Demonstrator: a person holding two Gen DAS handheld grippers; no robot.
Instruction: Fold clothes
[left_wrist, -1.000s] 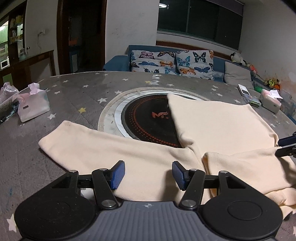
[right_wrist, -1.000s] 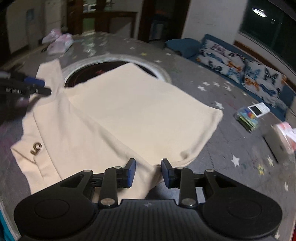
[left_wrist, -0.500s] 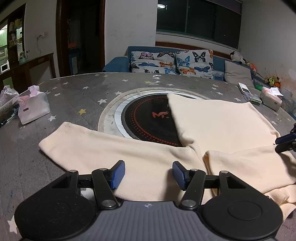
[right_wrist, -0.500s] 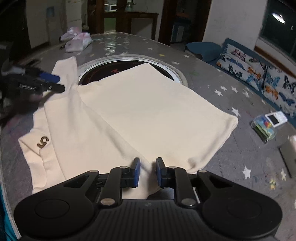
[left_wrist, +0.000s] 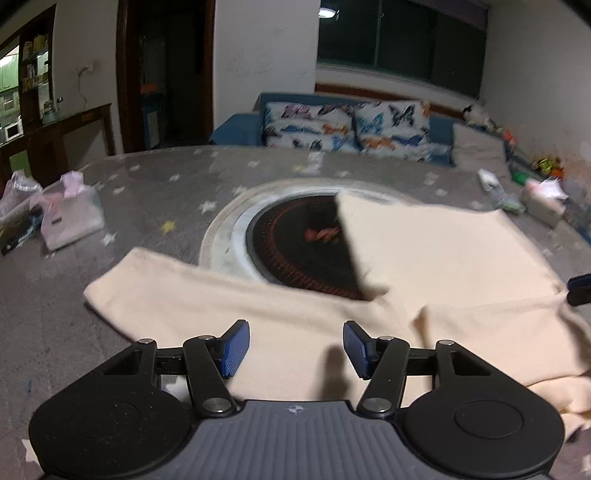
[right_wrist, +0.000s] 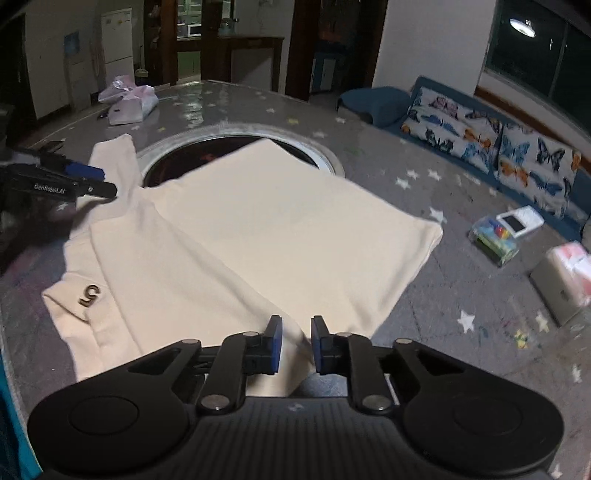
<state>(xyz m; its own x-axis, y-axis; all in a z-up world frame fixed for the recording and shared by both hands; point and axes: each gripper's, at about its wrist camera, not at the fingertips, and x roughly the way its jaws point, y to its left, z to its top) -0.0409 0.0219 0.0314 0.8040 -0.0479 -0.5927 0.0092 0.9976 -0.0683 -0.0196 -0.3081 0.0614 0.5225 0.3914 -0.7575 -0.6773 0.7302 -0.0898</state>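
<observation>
- A cream garment (right_wrist: 258, 236) lies spread on a round grey table (right_wrist: 424, 325) scattered with stars, its body covering part of the dark round hob (left_wrist: 295, 247) sunk in the table's middle.
- One sleeve (left_wrist: 177, 291) stretches toward the table's left edge in the left wrist view; a folded part near the front edge bears a small "5" mark (right_wrist: 89, 294).
- The left gripper (left_wrist: 295, 349) hangs released over the sleeve, its blue pads wide apart with nothing between them.
- The right gripper (right_wrist: 295, 345) has its pads drawn close with a fold of the garment's near corner rising in the narrow gap; whether the cloth is pinched cannot be told.
- A pink tissue pack (left_wrist: 70, 218) sits near the table's left edge; a small box (right_wrist: 493, 238) and a phone (right_wrist: 519, 221) lie near the right edge.
- A sofa (right_wrist: 498, 136) with butterfly cushions stands beyond the table.
</observation>
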